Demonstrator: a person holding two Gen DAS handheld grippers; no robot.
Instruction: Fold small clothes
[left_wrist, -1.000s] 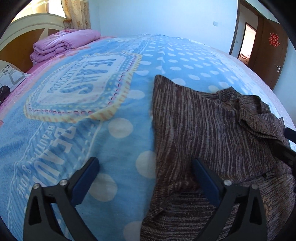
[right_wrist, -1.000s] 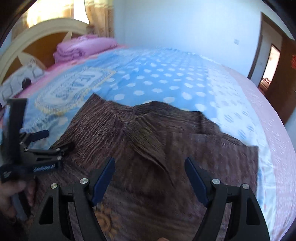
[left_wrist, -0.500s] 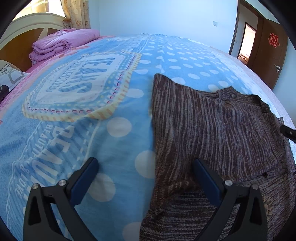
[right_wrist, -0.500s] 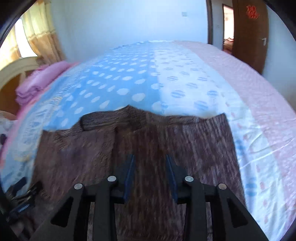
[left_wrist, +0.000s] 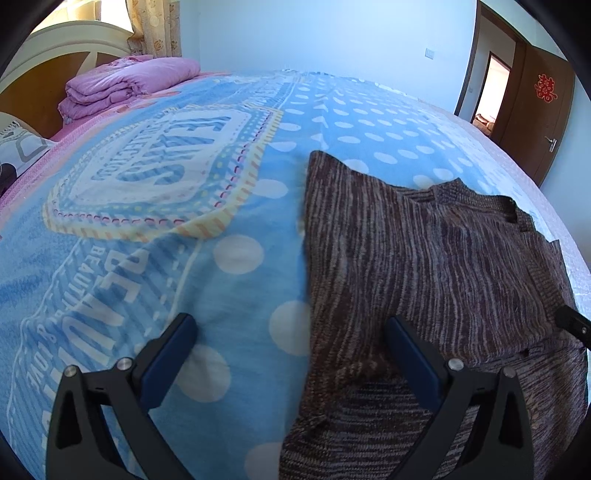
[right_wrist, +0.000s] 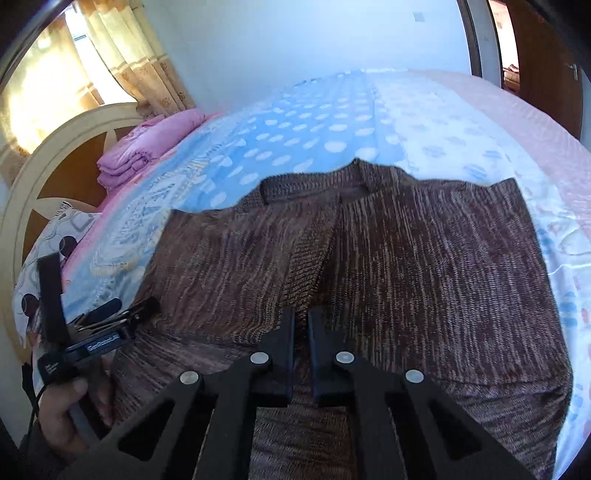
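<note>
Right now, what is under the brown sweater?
The brown sweater lies on a blue polka-dot blanket, which shows on all its far sides. Whatever lies directly beneath the sweater is covered.

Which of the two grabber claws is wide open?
The left gripper: its blue fingers stand far apart over the brown sweater's edge. The right gripper has just closed its jaws.

A wide bed (left_wrist: 110, 280) fills the room under a blue polka-dot blanket (left_wrist: 369, 122); a cream and wood headboard (right_wrist: 55, 162) stands at its far left corner beside a folded pink quilt (left_wrist: 122, 86); yellow curtains (right_wrist: 122, 62) glow with sunlight; pale blue walls (left_wrist: 314, 33); a brown door (left_wrist: 535, 110) stands open at right.
</note>
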